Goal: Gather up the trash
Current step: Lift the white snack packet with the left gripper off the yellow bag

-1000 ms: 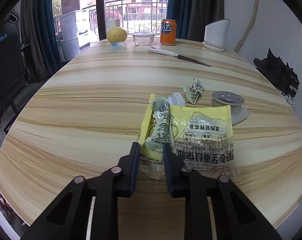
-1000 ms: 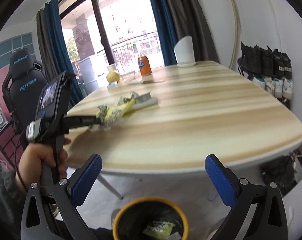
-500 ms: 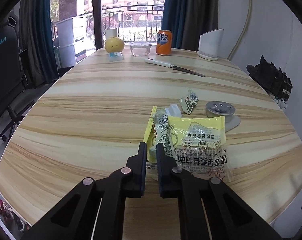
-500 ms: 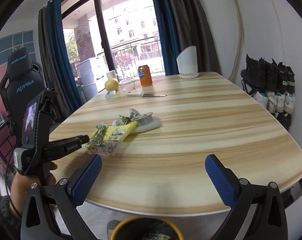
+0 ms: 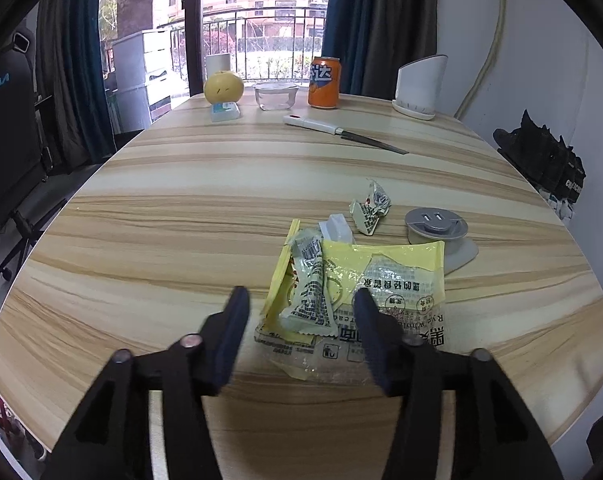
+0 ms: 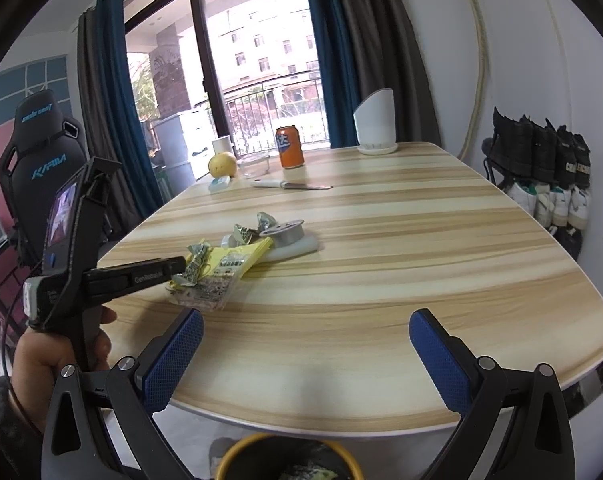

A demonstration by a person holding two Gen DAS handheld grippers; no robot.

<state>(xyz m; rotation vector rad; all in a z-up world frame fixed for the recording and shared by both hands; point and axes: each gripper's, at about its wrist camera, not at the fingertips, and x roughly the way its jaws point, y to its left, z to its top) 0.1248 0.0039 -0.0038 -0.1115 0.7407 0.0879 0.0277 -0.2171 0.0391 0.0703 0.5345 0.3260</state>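
Striped wood table (image 5: 181, 216), curtained balcony window (image 6: 261, 60), left tongs (image 5: 301, 312) just opening over wrappers (image 5: 341, 288), right tongs (image 6: 305, 336) spread

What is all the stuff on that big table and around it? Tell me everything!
table: 1, striped wood
yellow bag: 1, near edge
small wrappers: 2, whitish, one on bag, one behind
grey disc: 1, right of bag
knife: 1, white handle, far side
orange can: 1, far edge
yellow fruit: 1, far edge
glass bowl: 1, beside can
bin: 1, yellow rim, below table
left gripper: jaws just opened, astride wrapper
right gripper: jaws open, empty
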